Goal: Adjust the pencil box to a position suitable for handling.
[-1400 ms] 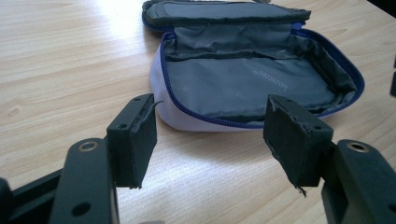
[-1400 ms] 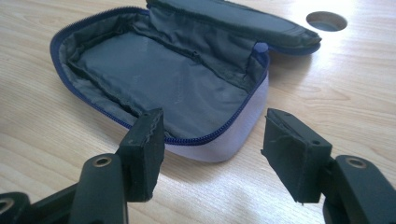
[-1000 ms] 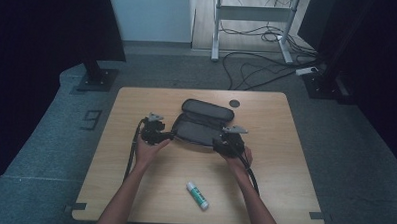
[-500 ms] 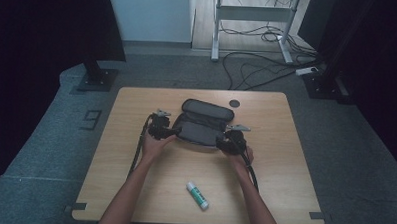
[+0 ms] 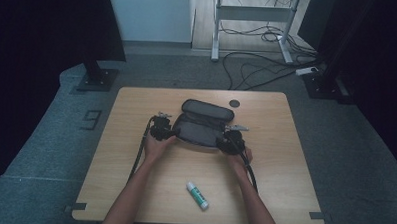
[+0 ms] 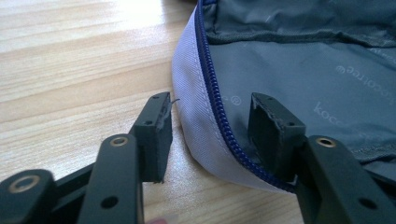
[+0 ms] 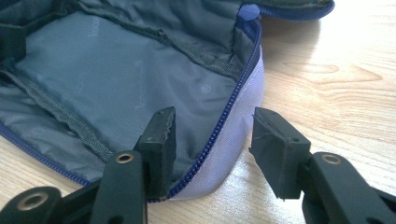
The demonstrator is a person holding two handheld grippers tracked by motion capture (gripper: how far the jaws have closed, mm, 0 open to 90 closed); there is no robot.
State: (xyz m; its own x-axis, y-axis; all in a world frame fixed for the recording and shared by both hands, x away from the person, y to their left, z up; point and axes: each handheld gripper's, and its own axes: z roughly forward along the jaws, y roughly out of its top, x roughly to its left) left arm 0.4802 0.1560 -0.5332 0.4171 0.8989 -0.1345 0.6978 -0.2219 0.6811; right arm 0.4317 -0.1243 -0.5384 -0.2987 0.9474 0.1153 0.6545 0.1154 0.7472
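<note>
A grey zip pouch lies open near the middle of the wooden table, its lid folded back. My left gripper is at the pouch's left end, open, its jaws straddling the pale wall and blue zipper. My right gripper is at the pouch's right end, also open, with one jaw inside over the grey lining and the other outside the wall. A white and green glue stick lies near the table's front edge.
A small dark round disc sits on the table behind the pouch. Black cables trail from both grippers along the person's forearms. Beyond the table are a metal frame, floor cables and dark stands.
Both grippers have moved forward and closed in on the two ends of the pouch. Their jaws now straddle its zipper edge.
</note>
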